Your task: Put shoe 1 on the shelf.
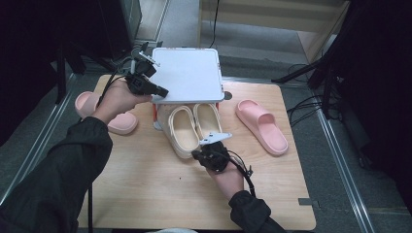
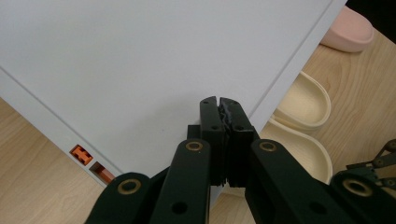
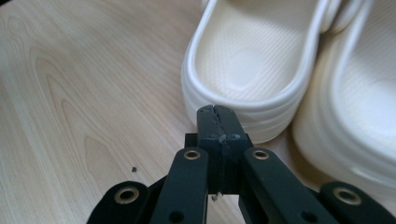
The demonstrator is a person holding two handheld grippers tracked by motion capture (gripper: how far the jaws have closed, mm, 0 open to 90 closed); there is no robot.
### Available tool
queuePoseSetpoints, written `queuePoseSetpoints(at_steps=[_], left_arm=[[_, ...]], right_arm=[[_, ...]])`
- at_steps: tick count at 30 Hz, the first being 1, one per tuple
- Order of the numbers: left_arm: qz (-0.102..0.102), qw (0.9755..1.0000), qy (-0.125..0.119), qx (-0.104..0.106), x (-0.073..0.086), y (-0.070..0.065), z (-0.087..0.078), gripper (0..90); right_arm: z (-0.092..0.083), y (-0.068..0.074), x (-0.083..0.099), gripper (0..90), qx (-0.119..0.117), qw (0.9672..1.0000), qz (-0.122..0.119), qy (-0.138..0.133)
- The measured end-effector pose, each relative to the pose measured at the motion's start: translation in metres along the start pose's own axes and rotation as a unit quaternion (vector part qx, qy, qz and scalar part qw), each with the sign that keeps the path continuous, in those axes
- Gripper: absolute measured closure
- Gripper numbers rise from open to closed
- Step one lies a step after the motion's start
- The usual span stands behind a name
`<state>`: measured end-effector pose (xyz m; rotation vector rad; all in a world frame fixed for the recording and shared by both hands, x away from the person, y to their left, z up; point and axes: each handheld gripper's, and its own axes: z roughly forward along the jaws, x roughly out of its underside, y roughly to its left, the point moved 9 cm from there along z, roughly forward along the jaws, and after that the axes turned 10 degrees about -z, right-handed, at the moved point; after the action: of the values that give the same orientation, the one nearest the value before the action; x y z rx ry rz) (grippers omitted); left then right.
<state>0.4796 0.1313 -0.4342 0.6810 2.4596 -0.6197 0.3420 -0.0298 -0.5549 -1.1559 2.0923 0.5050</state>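
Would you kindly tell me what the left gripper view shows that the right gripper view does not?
Left gripper view alone: the flat white box lid, the box's orange latches and a pink foam slide sandal, beyond the shut left gripper. Right gripper view alone: the shut right gripper at a clog's heel. Shared: the cream rubber clogs and the light wooden tabletop.

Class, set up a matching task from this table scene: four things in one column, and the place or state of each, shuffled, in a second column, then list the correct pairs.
Things:
1. Cream clogs
2. White lid
3. Pink slipper
4. Right tool

Places or states:
A. lying alone at the table's right
B. shut, at a clog's heel
C. raised above the clogs' toes
D. side by side at the table's middle

Pairs: 1-D, 2-C, 3-A, 4-B
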Motion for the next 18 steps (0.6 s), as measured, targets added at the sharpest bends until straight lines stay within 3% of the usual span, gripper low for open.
queuePoseSetpoints(at_steps=[6,13,18], left_arm=[[-0.001,1.0,-0.003,0.006,0.0,0.0,0.0,88.7],[0.004,1.0,-0.003,-0.004,0.0,-0.001,0.0,89.0],[-0.001,1.0,0.0,0.003,0.001,0.0,0.0,89.1]], right_arm=[[0.012,0.0,0.0,90.0,0.013,0.9999,-0.006,0.006],[0.026,0.006,-0.014,90.0,0.019,0.9998,0.002,-0.009],[0.037,0.006,-0.025,90.0,0.035,0.9993,-0.003,-0.007]])
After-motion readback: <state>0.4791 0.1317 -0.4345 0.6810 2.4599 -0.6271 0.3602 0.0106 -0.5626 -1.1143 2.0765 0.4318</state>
